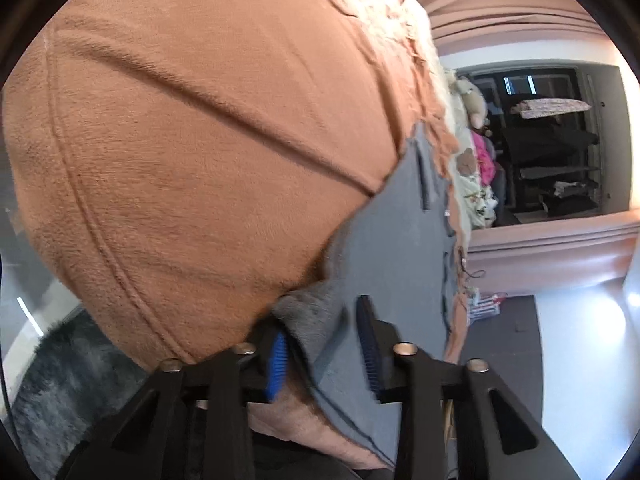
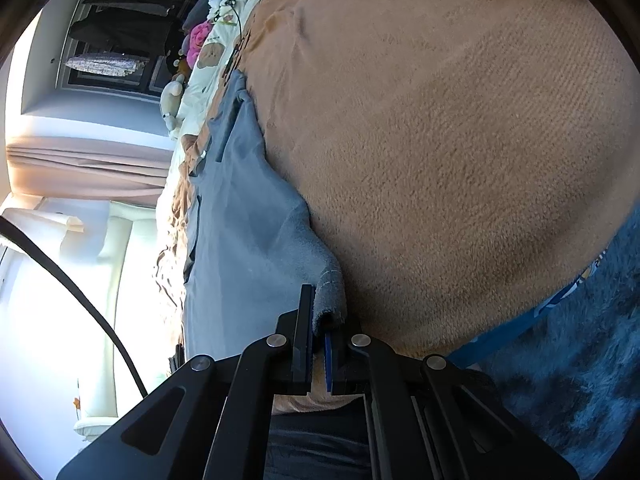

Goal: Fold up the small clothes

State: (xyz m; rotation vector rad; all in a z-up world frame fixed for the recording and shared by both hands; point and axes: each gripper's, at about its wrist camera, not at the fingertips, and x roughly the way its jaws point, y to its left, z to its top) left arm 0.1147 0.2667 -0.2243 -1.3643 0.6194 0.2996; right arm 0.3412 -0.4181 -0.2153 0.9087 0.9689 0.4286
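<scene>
Brown plush fabric, a blanket (image 1: 192, 128) spread over a bed, fills most of both wrist views, with curtains (image 1: 520, 12) and dark shelves (image 1: 556, 148) seen beyond it. On the blanket a grey garment (image 1: 384, 240) is laid flat, its far end reaching toward a patterned sheet (image 2: 208, 60) and a pink toy (image 2: 199, 38). The left gripper (image 1: 326, 356) is seen with its jaws partly apart; a folded edge of the garment lies between them, against the blue pad (image 1: 278, 364) on the left, while the other pad stands clear of the cloth, so no firm grip can be told. The right gripper (image 2: 318, 354) is closed tight, and a bunched corner of the garment (image 2: 330, 300) is pinched between its pads. A dark furry rug (image 2: 580, 340) is seen beside the blanket, and a black cable (image 2: 80, 280) is seen crossing the bright floor.
</scene>
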